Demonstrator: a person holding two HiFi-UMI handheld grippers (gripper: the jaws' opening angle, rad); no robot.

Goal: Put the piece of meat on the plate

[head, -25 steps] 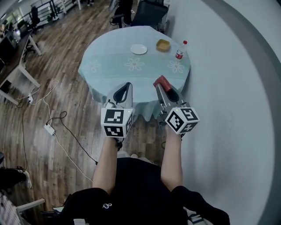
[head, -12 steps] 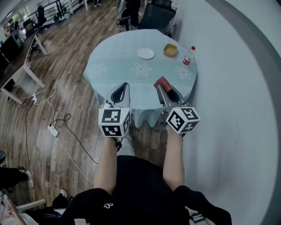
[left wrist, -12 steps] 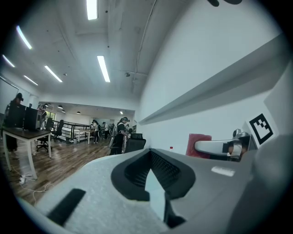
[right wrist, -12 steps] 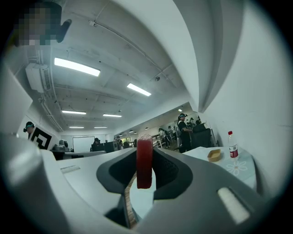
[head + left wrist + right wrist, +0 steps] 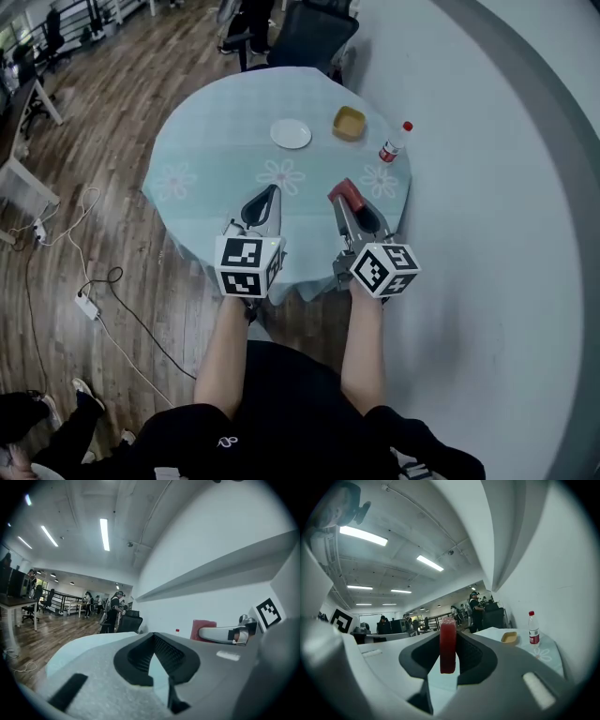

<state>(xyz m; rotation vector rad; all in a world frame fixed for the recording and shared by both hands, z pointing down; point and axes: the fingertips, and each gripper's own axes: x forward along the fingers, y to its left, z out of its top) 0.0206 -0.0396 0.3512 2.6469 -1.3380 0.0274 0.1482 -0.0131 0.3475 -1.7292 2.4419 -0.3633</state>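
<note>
Two tools over the near side of the round worktop (image 5: 211,141); its cloth is pale blue with printed flowers; one piece of meat (image 5: 343,192) — a flat red slab, clamped upright in the right tool (image 5: 349,202); the left tool (image 5: 271,190) is pinched to a point, empty; farther across sit one round white plate (image 5: 291,134), well apart from the meat, one squarish yellow bowl (image 5: 349,122) and one clear bottle (image 5: 394,145) — red cap, red label; its contents I can't make out.
</note>
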